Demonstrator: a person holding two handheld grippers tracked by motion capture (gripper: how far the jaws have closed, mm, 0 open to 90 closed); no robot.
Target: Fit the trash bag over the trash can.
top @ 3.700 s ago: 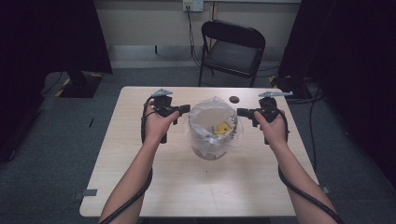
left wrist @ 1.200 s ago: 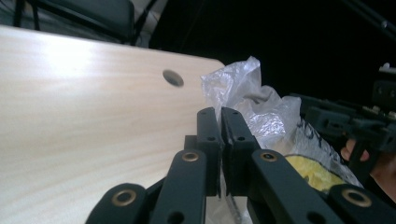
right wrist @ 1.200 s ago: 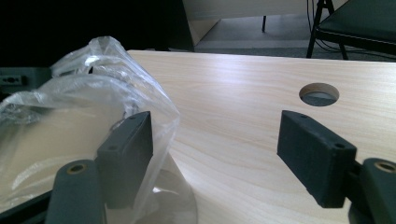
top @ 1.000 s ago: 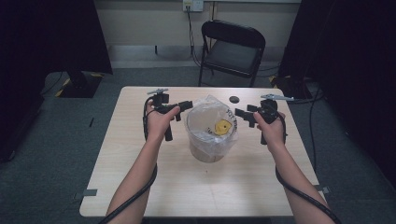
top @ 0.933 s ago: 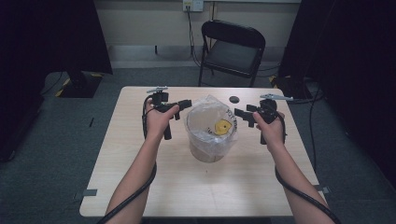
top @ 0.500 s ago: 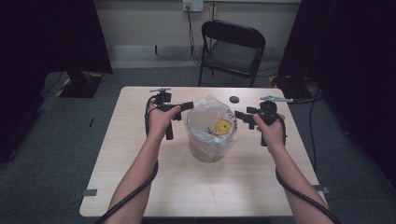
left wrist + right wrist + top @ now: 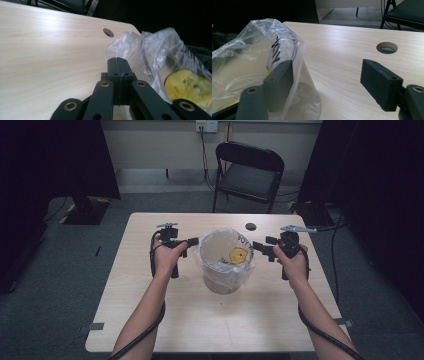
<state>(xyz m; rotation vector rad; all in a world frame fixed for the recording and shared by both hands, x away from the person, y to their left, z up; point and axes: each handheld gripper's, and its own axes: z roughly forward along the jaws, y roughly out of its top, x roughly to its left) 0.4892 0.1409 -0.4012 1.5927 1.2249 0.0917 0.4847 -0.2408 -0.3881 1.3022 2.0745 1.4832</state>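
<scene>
Mostly the bucket (image 7: 223, 262) is hard to read: its clear plastic bag liner (image 7: 140, 47) blurs the black writing and the yellow smiley (image 7: 238, 255) on the inside wall, and the lettering is cut off in the right gripper view. Bucket sits mid-table (image 7: 210, 320), between both hands. Left gripper (image 7: 192, 241) is held level, pointing at the bucket's left rim; jaws have just been closing and now meet with no gap. Liner edge sits right at the tips, but can't tell if any film is pinched. Right gripper (image 7: 258, 247) is level too, aimed at the right rim, jaws wide apart. One pad (image 7: 279, 76) is against the liner, the other stands clear over bare table, nothing held.
</scene>
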